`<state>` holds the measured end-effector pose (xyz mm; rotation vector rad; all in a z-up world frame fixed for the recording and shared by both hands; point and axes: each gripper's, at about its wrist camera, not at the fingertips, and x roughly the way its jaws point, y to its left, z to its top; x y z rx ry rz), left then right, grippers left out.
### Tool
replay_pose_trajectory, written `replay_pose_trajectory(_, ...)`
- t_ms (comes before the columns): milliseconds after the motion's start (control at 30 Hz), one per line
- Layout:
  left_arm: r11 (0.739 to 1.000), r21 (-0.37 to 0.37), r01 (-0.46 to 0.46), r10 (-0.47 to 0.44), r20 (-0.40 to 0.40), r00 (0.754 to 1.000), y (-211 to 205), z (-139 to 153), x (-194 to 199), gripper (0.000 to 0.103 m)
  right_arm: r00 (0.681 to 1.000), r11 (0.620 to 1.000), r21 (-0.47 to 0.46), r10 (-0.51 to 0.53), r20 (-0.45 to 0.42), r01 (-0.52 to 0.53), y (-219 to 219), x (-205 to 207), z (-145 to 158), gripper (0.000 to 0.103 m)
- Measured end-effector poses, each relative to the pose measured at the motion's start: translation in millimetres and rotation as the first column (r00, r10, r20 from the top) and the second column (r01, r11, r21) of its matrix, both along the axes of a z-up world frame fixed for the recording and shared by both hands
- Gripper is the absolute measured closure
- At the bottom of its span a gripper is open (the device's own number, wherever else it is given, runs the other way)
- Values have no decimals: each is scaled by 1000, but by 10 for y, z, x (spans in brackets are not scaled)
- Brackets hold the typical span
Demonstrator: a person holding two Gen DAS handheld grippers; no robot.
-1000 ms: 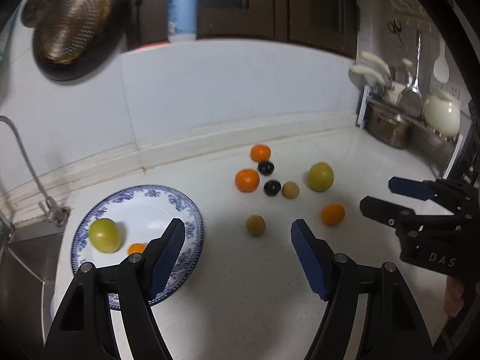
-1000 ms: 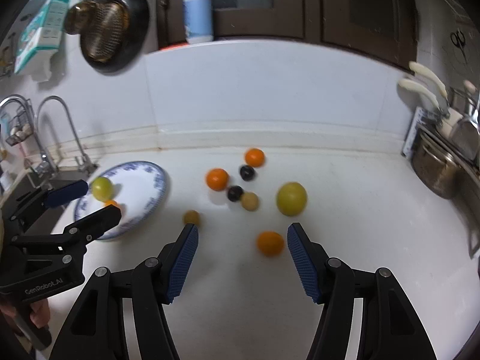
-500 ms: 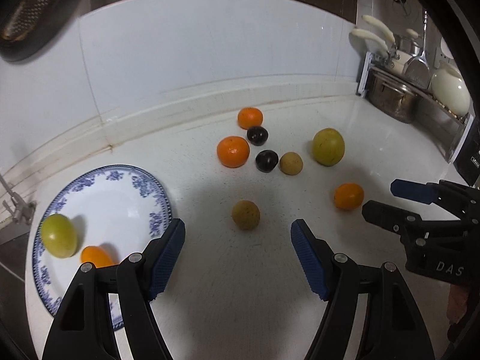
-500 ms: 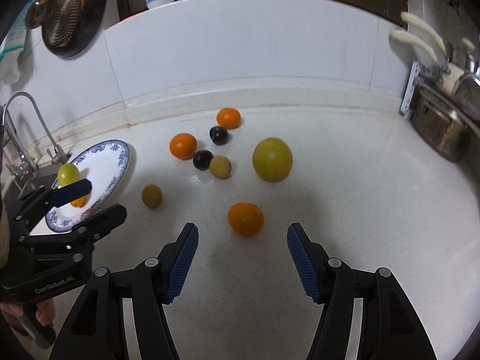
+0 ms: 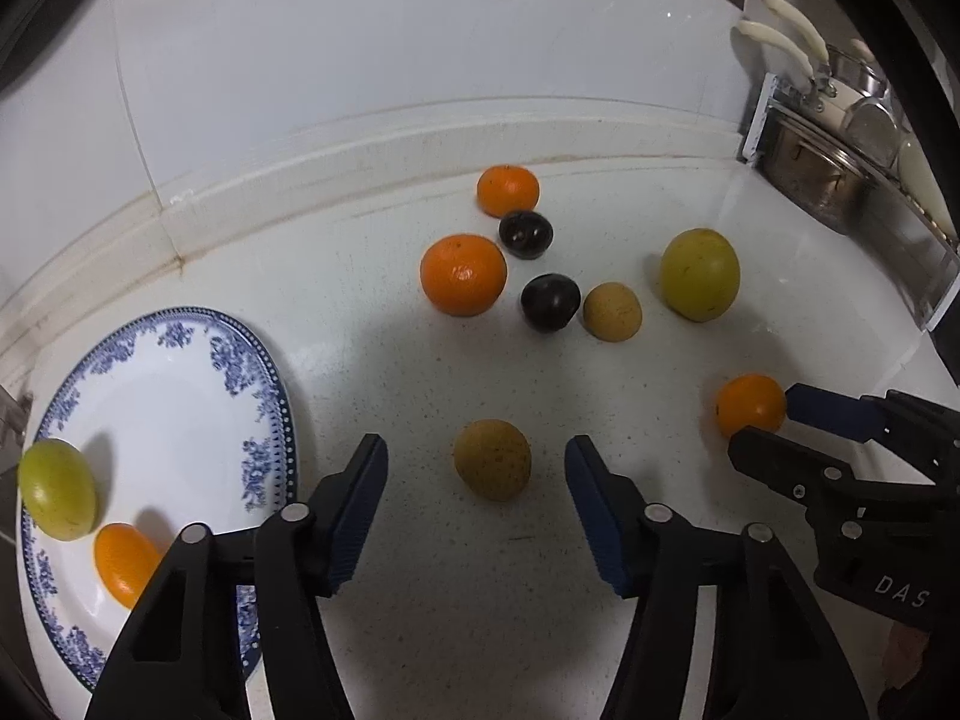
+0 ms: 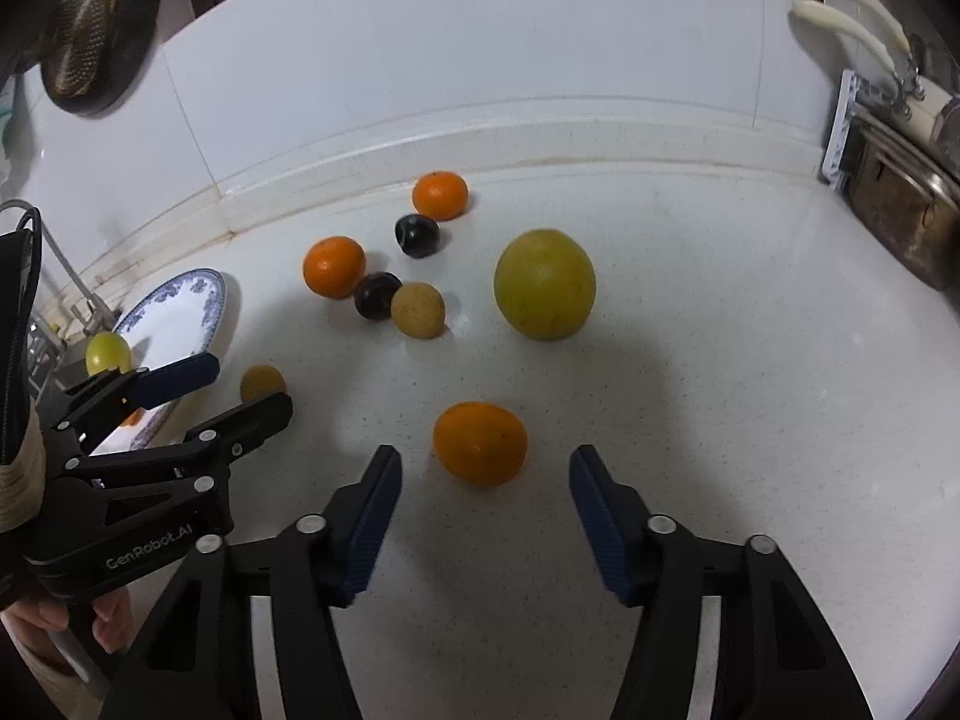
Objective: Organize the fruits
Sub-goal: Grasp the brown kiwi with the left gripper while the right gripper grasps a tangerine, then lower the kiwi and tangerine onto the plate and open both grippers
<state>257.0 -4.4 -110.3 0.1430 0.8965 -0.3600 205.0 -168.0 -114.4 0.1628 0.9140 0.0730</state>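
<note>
My left gripper is open, its fingers either side of a small brown fruit on the white counter. My right gripper is open around a small orange. The blue-patterned plate at the left holds a green fruit and a small orange fruit. Further back lie two oranges, two dark plums, another brown fruit and a large yellow-green fruit. The right gripper also shows in the left wrist view.
A white tiled backsplash runs behind the counter. A metal rack with pots and utensils stands at the right. A sink edge and tap lie left of the plate. A dark strainer hangs on the wall.
Both grippers have moved forward and down toward the counter. The brown fruit now lies between the left fingers and the small orange between the right fingers. Both stay open.
</note>
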Motion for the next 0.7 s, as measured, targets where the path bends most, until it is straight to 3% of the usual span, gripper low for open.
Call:
replay_pose_trajectory(233, 1000, -1, -5, 5, -29, 1000, -38, -45, 77, 59, 1000, 1000, 3, 11, -16, -11, 24, 74, -67, 57)
replay_pose_trajectory(300, 1000, -1, -4, 4, -31, 1000, -33, -38, 83, 68, 1000, 1000, 9, 16, -15, -16, 30, 88, -63, 58)
replay_pose_trajectory(333, 1000, 0, -2, 2, -32, 999, -31, -32, 74, 70, 1000, 1000, 8, 18, -13, -18, 35, 92, -62, 67)
replay_pose_trajectory(400, 1000, -2, 3, -3, -35, 999, -27, -19, 59, 77, 1000, 1000, 6, 24, -14, -24, 41, 102, -58, 67)
replay_pose_trajectory(700, 1000, -29, -1, 2, 12, 1000, 35, 155, -139, 77, 998, 999, 7, 53, 36, -53, 92, -1, 116, 68)
